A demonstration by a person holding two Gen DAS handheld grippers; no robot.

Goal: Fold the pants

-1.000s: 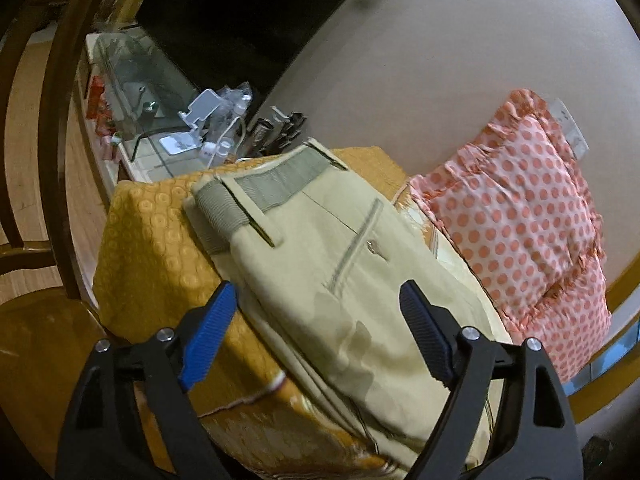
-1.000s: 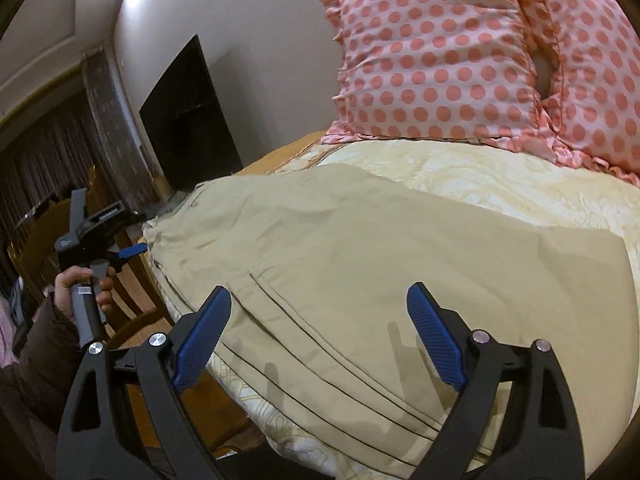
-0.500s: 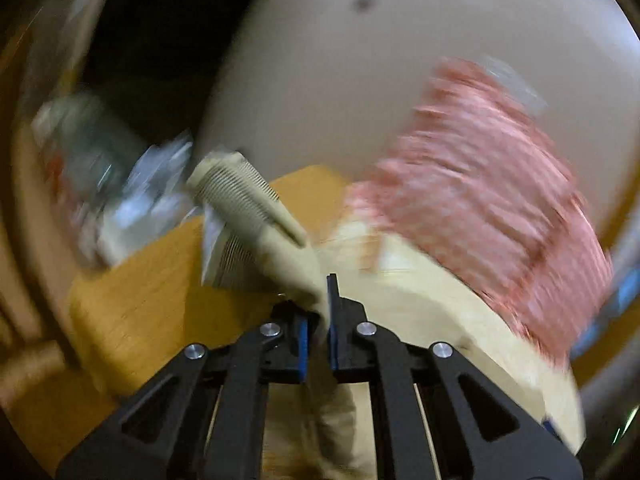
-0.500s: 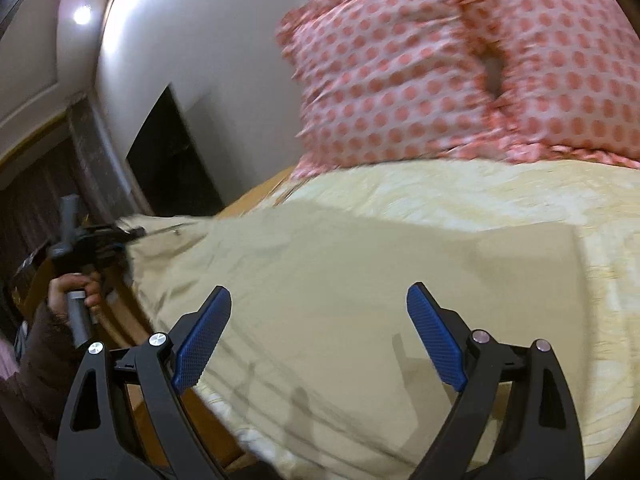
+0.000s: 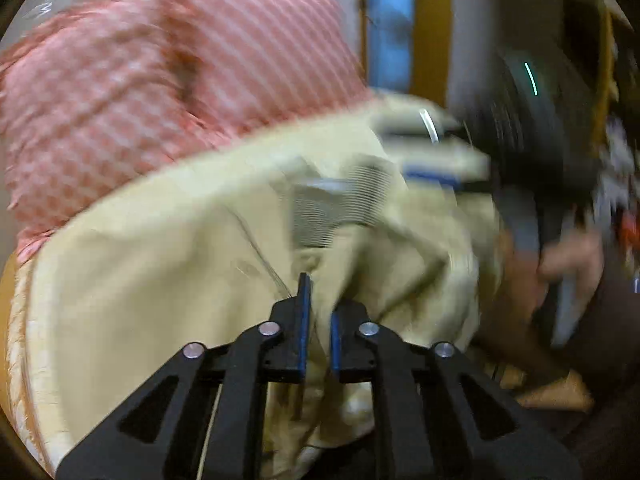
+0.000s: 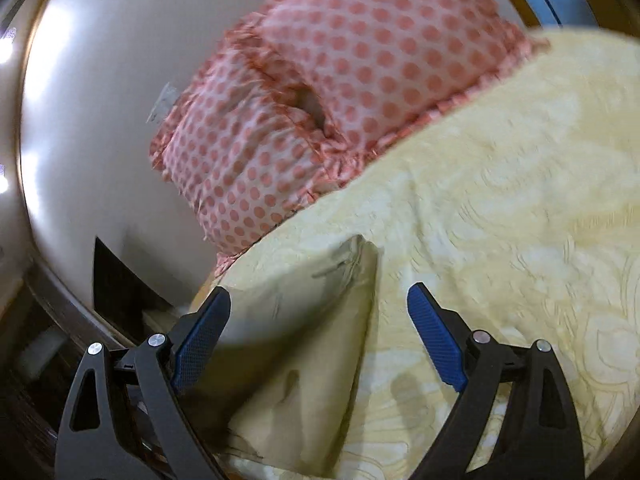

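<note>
Beige khaki pants [image 5: 160, 264] lie on a pale yellow bedspread [image 6: 500, 208]. My left gripper [image 5: 318, 312] is shut on a bunch of the pants cloth near the ribbed waistband [image 5: 340, 208], which is lifted and crumpled. The left wrist view is motion-blurred. My right gripper [image 6: 320, 336] is open and empty, its fingers either side of a folded edge of the pants [image 6: 304, 320] on the bed. The right gripper also shows blurred in the left wrist view [image 5: 432, 160], held by a hand.
Pink polka-dot pillows [image 6: 340, 92] lean against the wall at the head of the bed, also in the left wrist view [image 5: 140, 80]. A dark screen [image 6: 116, 280] stands at the left. A person's hand and dark sleeve [image 5: 560, 280] are at the right.
My left gripper closed on the pants at the waistband and has swung them across toward the right gripper. The right gripper has turned toward the pillows, still open.
</note>
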